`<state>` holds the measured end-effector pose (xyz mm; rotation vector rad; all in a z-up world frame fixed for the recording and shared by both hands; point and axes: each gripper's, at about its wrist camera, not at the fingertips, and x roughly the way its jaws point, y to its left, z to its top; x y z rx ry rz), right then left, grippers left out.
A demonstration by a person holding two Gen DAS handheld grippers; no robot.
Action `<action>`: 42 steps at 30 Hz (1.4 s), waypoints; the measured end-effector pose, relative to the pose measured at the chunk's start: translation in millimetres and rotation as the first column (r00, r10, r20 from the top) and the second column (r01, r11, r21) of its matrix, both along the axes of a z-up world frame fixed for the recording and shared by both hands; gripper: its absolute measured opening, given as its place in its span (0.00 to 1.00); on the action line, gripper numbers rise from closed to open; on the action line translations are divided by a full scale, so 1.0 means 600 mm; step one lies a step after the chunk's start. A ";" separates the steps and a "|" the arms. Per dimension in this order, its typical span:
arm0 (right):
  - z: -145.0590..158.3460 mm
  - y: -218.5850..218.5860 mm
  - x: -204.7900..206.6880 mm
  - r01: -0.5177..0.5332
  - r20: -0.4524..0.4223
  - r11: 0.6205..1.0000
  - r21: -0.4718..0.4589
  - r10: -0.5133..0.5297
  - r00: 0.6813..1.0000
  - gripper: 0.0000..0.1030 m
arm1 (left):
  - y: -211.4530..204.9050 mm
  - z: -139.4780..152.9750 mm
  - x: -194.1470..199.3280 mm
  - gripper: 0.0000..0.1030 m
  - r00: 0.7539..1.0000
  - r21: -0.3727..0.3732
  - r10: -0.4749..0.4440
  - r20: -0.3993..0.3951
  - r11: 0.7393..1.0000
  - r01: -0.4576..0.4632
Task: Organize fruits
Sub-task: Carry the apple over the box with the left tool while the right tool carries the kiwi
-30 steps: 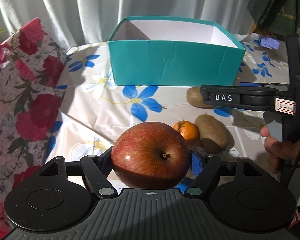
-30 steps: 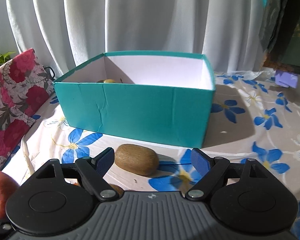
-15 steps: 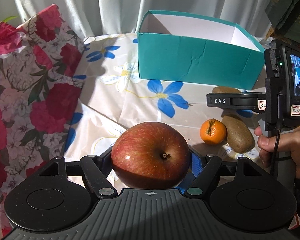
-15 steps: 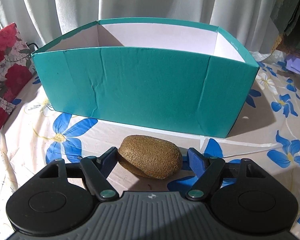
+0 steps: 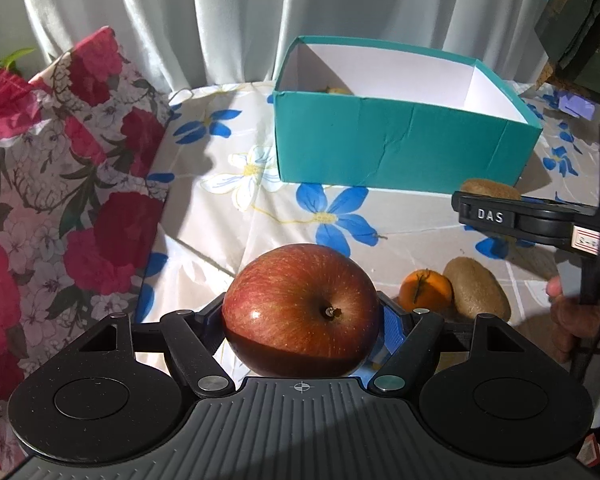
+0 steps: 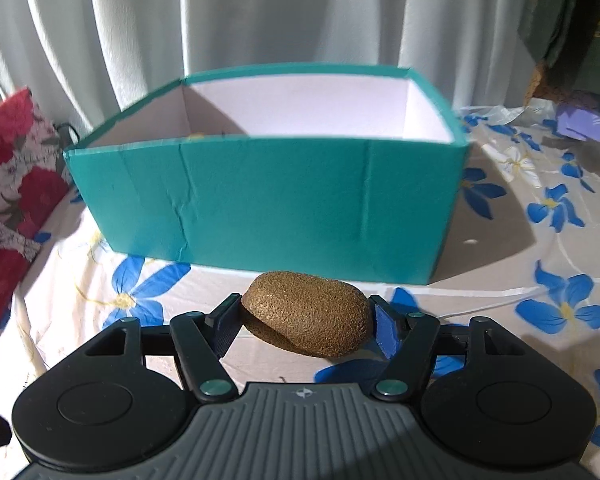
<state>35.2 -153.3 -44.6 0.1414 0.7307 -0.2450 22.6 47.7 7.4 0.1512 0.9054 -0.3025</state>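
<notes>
My left gripper (image 5: 300,322) is shut on a red apple (image 5: 300,308), held above the flowered tablecloth. The teal box (image 5: 400,148) stands behind it, with a bit of yellow fruit (image 5: 338,90) showing inside. In the right wrist view, my right gripper (image 6: 306,320) is closing its jaws on a brown kiwi (image 6: 308,314); both blue pads touch its ends, just in front of the teal box (image 6: 268,200). The left wrist view shows that same gripper's side (image 5: 520,216) with the kiwi (image 5: 490,190) at its tip. A mandarin (image 5: 424,290) and a second kiwi (image 5: 476,294) lie on the cloth.
A red floral fabric bundle (image 5: 60,184) fills the left side. White curtains hang behind the table. A person's hand (image 5: 580,320) holds the right gripper's handle. A small purple item (image 5: 576,106) and dark green packaging (image 5: 580,12) sit at the back right.
The right gripper moved up to the kiwi and its jaws narrowed onto it. The left gripper shifted sideways with the apple, so the box now appears further right.
</notes>
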 end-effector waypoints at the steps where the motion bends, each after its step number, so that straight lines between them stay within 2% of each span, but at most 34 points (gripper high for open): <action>1: 0.010 -0.006 -0.009 0.002 0.015 1.000 0.003 -0.002 1.000 0.65 | -0.005 0.005 0.002 0.76 1.000 0.000 -0.002 0.007 1.000 0.002; 8: 0.060 -0.043 -0.070 0.038 0.097 0.999 0.024 -0.040 0.995 0.65 | -0.047 0.047 0.026 0.76 0.999 0.003 0.005 0.053 1.000 -0.006; 11: 0.071 -0.055 -0.086 0.053 0.118 0.998 0.028 -0.056 0.991 0.65 | -0.069 0.067 0.043 0.76 0.996 0.012 0.024 0.082 1.000 -0.025; 14: 0.078 -0.065 -0.101 0.068 0.133 0.997 0.029 -0.071 0.989 0.65 | -0.097 0.087 0.052 0.76 0.989 0.039 0.024 0.149 0.999 -0.030; 21: 0.094 -0.085 -0.133 0.106 0.158 0.994 0.019 -0.107 0.982 0.65 | -0.146 0.113 0.068 0.76 0.979 0.018 -0.014 0.202 1.000 0.010; 32: 0.106 -0.100 -0.180 0.161 0.193 0.987 0.011 -0.160 0.968 0.65 | -0.197 0.134 0.073 0.76 0.967 0.002 -0.078 0.244 0.997 0.079; 42: 0.109 -0.104 -0.197 0.184 0.210 0.983 0.009 -0.182 0.961 0.65 | -0.210 0.133 0.088 0.76 0.966 0.002 -0.080 0.247 0.997 0.081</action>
